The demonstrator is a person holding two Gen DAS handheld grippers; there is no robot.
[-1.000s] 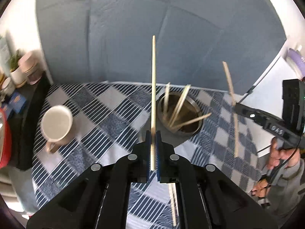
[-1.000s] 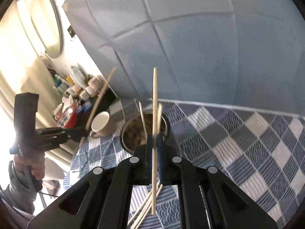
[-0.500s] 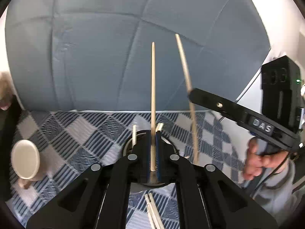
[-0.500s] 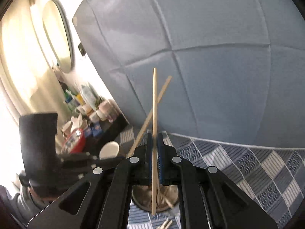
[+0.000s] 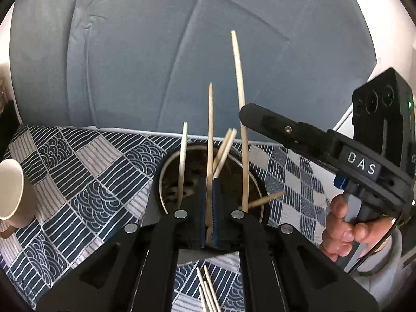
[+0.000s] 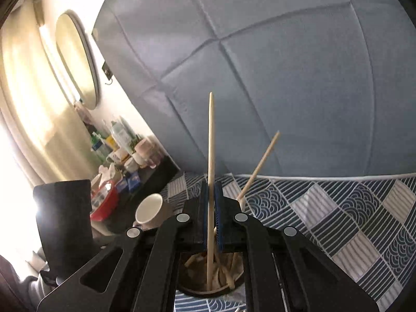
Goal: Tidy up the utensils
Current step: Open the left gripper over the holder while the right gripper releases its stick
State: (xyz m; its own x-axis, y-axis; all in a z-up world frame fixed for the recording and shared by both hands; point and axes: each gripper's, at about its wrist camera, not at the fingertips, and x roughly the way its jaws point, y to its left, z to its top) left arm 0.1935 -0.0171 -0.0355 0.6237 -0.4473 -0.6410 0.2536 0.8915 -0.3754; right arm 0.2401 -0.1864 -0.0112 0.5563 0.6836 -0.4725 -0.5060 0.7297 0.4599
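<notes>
My left gripper (image 5: 209, 182) is shut on an upright wooden chopstick (image 5: 210, 119), right above a round metal holder (image 5: 162, 176) that has several chopsticks leaning in it. My right gripper (image 6: 211, 186) is shut on its own chopstick (image 6: 210, 140), and that stick's lower end reaches down inside the holder (image 6: 189, 290). In the left wrist view the right gripper (image 5: 245, 113) comes in from the right, and its chopstick (image 5: 238, 78) dips into the holder. Another chopstick (image 6: 261, 163) slants up behind my right fingers.
A beige mug (image 5: 10, 189) stands left of the holder on the blue patterned cloth (image 5: 85, 171). Loose chopsticks (image 5: 206, 292) lie on the cloth below my left gripper. A cluttered side shelf (image 6: 117, 156) and a red bowl (image 6: 104, 205) are far left. A padded blue wall stands behind.
Both grippers have come down and closed in over the holder with their chopsticks. The right chopstick's lower end now sits inside the holder. The mug has slid toward the left edge.
</notes>
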